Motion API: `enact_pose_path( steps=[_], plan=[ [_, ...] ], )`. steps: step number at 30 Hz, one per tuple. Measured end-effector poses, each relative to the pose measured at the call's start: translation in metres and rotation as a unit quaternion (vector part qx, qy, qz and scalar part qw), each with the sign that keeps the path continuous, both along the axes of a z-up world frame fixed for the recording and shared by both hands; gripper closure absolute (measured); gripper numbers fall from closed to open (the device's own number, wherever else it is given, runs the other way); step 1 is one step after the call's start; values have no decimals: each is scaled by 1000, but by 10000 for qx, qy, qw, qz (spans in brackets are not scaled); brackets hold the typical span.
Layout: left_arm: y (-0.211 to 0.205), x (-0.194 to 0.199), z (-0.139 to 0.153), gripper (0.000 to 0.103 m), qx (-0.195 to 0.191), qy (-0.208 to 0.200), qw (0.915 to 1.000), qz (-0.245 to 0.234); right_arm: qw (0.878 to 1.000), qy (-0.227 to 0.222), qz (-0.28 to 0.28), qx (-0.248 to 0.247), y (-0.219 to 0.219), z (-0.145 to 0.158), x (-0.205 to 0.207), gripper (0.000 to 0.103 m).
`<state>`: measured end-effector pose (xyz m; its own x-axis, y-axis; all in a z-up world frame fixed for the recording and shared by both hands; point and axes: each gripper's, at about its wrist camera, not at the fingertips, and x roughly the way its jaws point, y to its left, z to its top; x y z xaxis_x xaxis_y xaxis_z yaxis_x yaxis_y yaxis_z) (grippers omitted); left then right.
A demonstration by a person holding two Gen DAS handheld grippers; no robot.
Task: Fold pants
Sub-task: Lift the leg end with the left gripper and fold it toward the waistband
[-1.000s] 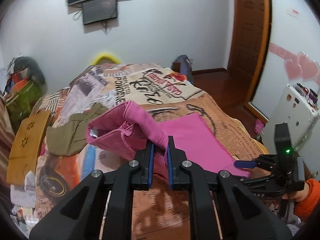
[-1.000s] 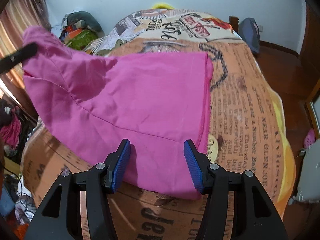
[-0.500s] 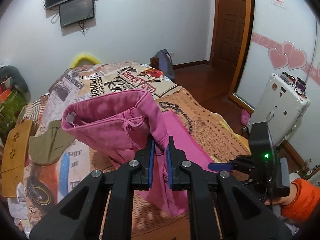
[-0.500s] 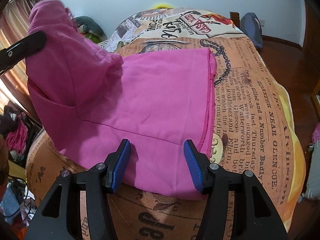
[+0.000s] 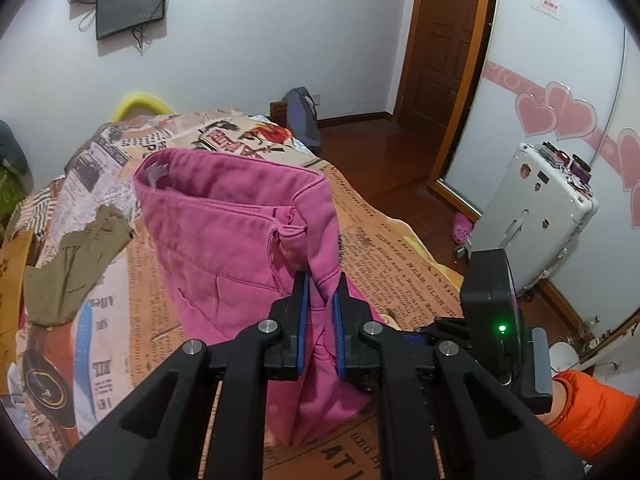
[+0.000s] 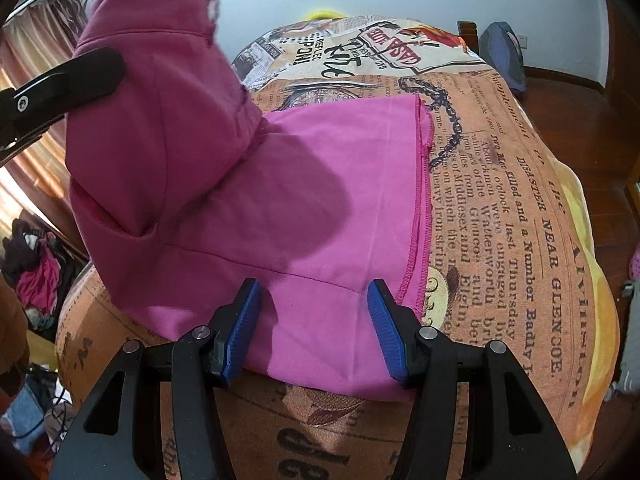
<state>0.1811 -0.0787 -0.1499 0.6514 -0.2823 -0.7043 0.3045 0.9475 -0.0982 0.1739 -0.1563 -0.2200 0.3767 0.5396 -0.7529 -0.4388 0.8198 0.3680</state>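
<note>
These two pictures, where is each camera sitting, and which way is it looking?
Left wrist view: sits on the left tool, looking along its fingers across the bed toward the door; it is shut on the raised waist of the pink pants; the right tool and an orange sleeve show at right.
Right wrist view: sits on the right tool, open and low over the flat pant legs; the left tool's black finger shows at upper left.
Both share: the pants and the newspaper-print bedspread.

Pink pants point(image 6: 320, 200) on orange newspaper-print bedspread point(image 6: 500, 220); blue-padded black tongs point(image 6: 314, 332).
</note>
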Motion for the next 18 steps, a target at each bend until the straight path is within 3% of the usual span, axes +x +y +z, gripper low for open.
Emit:
enact_pose_path(
  steps=[10, 18],
  plan=[
    [-18, 7, -26, 93, -52, 409, 9988, -259, 10000, 3, -2, 28, -1, 0, 2, 52],
    [-24, 17, -43, 93, -358, 919, 9941, -440, 10000, 12, -19, 14, -2, 0, 3, 52]
  ],
)
